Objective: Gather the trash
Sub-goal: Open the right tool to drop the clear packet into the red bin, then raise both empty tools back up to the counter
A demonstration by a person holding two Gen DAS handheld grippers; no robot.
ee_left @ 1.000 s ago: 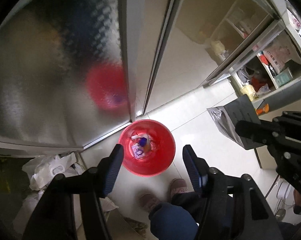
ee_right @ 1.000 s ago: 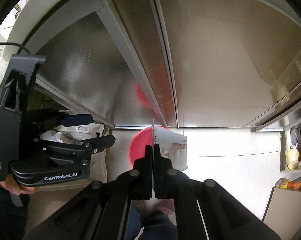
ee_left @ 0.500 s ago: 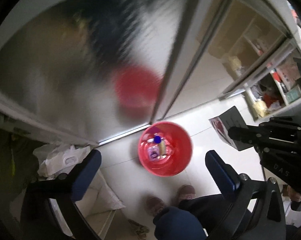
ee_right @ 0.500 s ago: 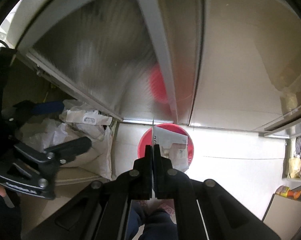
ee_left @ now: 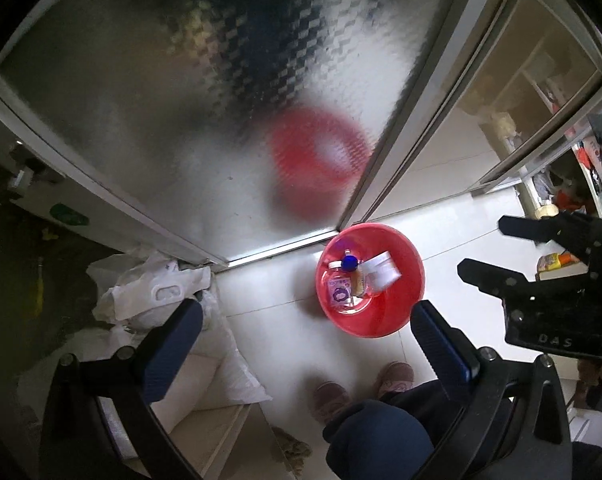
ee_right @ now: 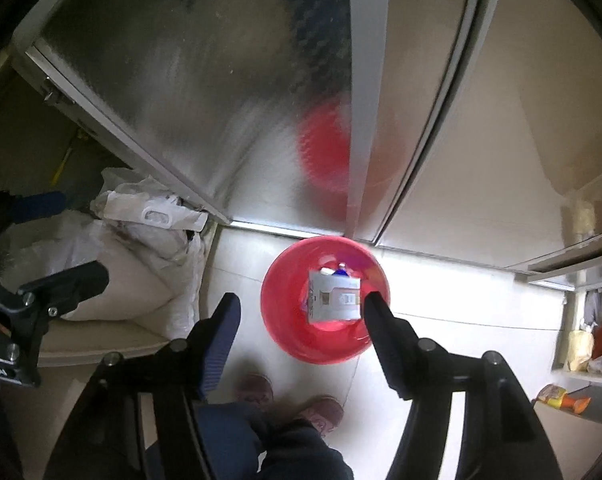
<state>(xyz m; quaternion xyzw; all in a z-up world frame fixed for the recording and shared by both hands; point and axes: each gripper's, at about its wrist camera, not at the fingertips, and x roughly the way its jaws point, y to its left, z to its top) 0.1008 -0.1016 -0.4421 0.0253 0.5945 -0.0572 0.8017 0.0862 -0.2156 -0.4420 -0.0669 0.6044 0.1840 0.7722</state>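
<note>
A red bucket point(ee_left: 405, 304) stands on the pale tiled floor by a frosted glass door. Inside lie a clear bottle with a blue cap point(ee_left: 349, 263) and a flat white packet point(ee_left: 379, 274). My left gripper point(ee_left: 307, 340) hangs high above the floor, open wide and empty, with the bucket by its right finger. My right gripper point(ee_right: 301, 320) is above the bucket point(ee_right: 277, 312) with its jaws opening. The white packet point(ee_right: 335, 300) is free of its pads, down in the bucket's mouth. Each gripper shows in the other's view: the right gripper point(ee_left: 481, 248) and the left gripper point(ee_right: 61, 240).
White plastic bags point(ee_left: 149, 292) are heaped on the floor to the left, beside the door frame. The person's shoes point(ee_left: 393, 376) and knees are just below the bucket. Open shelves point(ee_left: 557, 184) with packets stand at the right, and an orange wrapper point(ee_right: 561, 398) lies near them.
My right jaws have parted and the white packet has dropped from them into the bucket. My left jaws have spread wider. Both grippers shifted, so the bucket sits further right in the left view.
</note>
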